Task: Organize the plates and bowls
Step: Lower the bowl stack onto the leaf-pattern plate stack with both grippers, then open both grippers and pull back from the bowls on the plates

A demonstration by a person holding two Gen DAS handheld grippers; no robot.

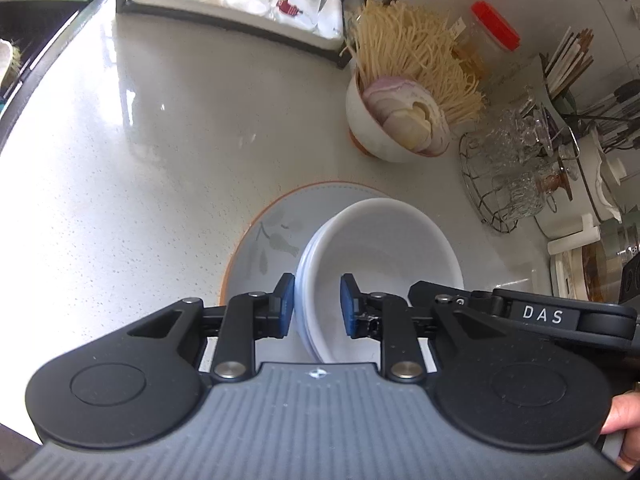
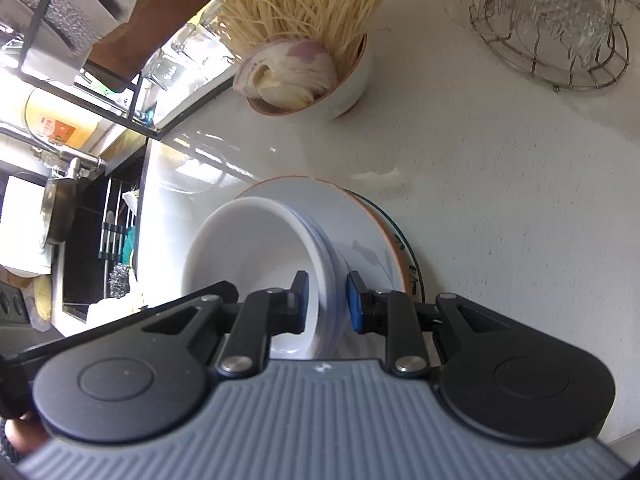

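Both hand-held grippers are working on the same stack of white bowls (image 1: 380,264). It is sitting on a grey plate with an orange rim (image 1: 276,236), out on the pale speckled counter (image 1: 140,140). From the left wrist view, the left gripper (image 1: 318,304) is straddling the stack's left rim: its outer pad is touching the outside wall, while the inner pad is standing off inside the bowl, so it is not pinching. From the right wrist view, the right gripper (image 2: 326,300) is straddling the opposite rim with its jaws drawn narrow. Both pads appear to be pressing on the nested walls.

The bowls look like glazed ceramic or melamine: stiff, smooth and likely slippery under rubber pads, and breakable if dropped. A nested stack is probably heavy for a rim pinch, so taking opposite rims with both grippers seems the sensible hold, lifting evenly so that the bowls are not sliding apart. The plate underneath, itself resting on another patterned plate (image 2: 408,264), may be shifting if the stack drags.

Close behind are standing a bowl of noodles and sliced onion (image 1: 396,120) and a wire basket of glassware (image 1: 512,168), so the room for swinging is limited.
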